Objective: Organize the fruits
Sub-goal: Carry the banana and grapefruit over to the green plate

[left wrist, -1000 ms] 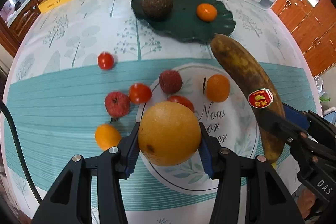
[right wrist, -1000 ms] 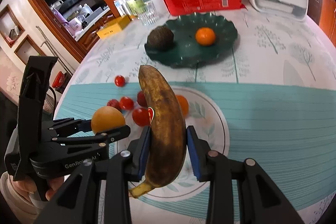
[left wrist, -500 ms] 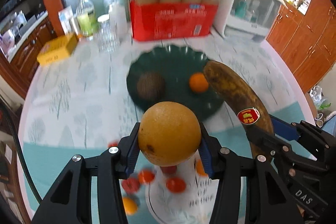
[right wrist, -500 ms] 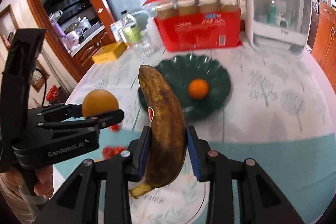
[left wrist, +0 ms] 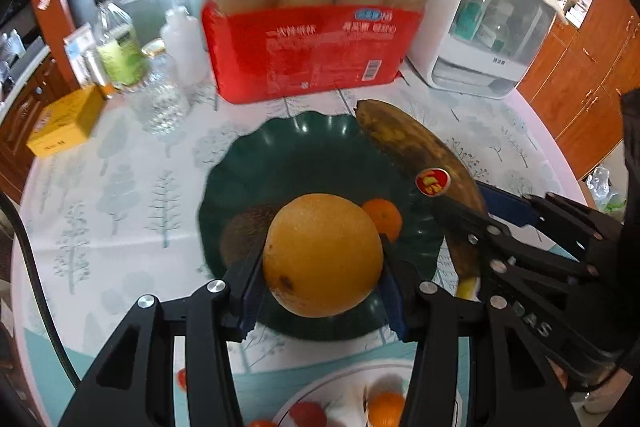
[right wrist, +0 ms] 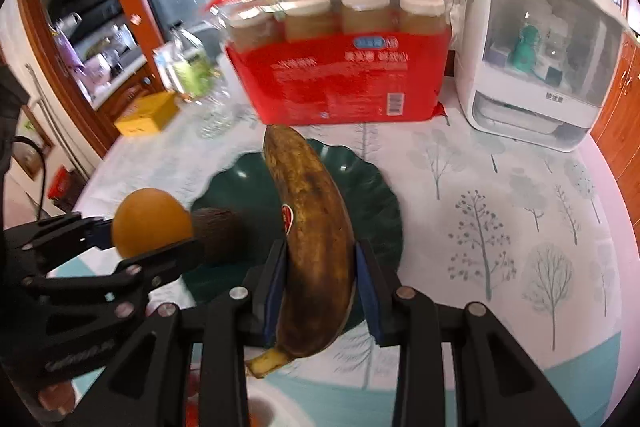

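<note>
In the left wrist view, the left gripper [left wrist: 322, 301] is clamped on a large orange [left wrist: 322, 254], which fills the lower middle of the frame. Behind it lies the dark green plate [left wrist: 288, 155], and on this plate a small tangerine [left wrist: 384, 217] and a brown rough fruit [left wrist: 240, 231] show partly behind the orange. The step in hand seems to be the carrying of fruit to this plate. At the right, the right gripper [left wrist: 476, 223] comes in from the lower right and holds a brown-spotted banana [left wrist: 404, 143] whose tip points to the upper middle. At the bottom edge the rim of a white plate [left wrist: 344, 383] with small fruits is seen. The gripper looks steeply down at the table.

In the right wrist view, the right gripper [right wrist: 320, 283] is closed on the banana [right wrist: 312, 227], which stands along the middle of the frame over the green plate [right wrist: 380, 199]. At the left, the left gripper [right wrist: 136, 243] holds the orange [right wrist: 150, 223] above the plate's left edge, near the brown fruit [right wrist: 218, 231].

The next move probably calls for lowering each fruit to a free part of the plate, then opening the jaws gently so that the round orange does not roll against the tangerine.
</note>
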Demonstrator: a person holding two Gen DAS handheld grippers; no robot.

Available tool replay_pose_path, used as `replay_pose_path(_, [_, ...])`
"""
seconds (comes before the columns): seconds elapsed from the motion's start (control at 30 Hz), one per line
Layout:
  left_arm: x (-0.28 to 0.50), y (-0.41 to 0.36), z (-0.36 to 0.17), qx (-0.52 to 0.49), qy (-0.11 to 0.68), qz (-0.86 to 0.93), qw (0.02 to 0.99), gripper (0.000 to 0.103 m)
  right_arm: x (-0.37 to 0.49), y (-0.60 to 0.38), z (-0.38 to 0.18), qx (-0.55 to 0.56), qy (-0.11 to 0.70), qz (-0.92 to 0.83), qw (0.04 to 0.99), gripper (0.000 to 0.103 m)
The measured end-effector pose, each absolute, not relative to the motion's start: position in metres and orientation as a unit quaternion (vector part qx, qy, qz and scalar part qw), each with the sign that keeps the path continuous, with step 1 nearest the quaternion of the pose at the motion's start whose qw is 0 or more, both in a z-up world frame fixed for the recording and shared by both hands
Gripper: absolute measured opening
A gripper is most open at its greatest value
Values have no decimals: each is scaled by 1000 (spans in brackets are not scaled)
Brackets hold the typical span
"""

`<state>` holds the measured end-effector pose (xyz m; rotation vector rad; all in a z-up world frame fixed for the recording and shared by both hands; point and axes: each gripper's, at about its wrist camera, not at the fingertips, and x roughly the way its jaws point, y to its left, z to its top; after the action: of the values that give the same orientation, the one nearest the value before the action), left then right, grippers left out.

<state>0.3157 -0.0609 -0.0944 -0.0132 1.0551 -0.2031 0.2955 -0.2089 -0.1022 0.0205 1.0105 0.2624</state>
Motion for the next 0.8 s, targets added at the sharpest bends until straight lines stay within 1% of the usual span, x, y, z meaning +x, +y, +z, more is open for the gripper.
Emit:
replay_pose_path(0.2, [336,-70,-130,-2,525,-103,845,49,323,-223,-141,16,518,115,848,34])
replay_pose_path(0.33, [341,-73,-140,-1,527,-113,842,49,331,-228,-156,14,529,111,841,34])
replay_pose_path(0.67, [346,-85,-148,32,527,-117,841,50,337,-213,-164,-18,538,119,834,35])
replay_pose_path(0.8, [342,-83,-144,34,526,-119,841,53,329,-212,-152,-13,518,123,847,35])
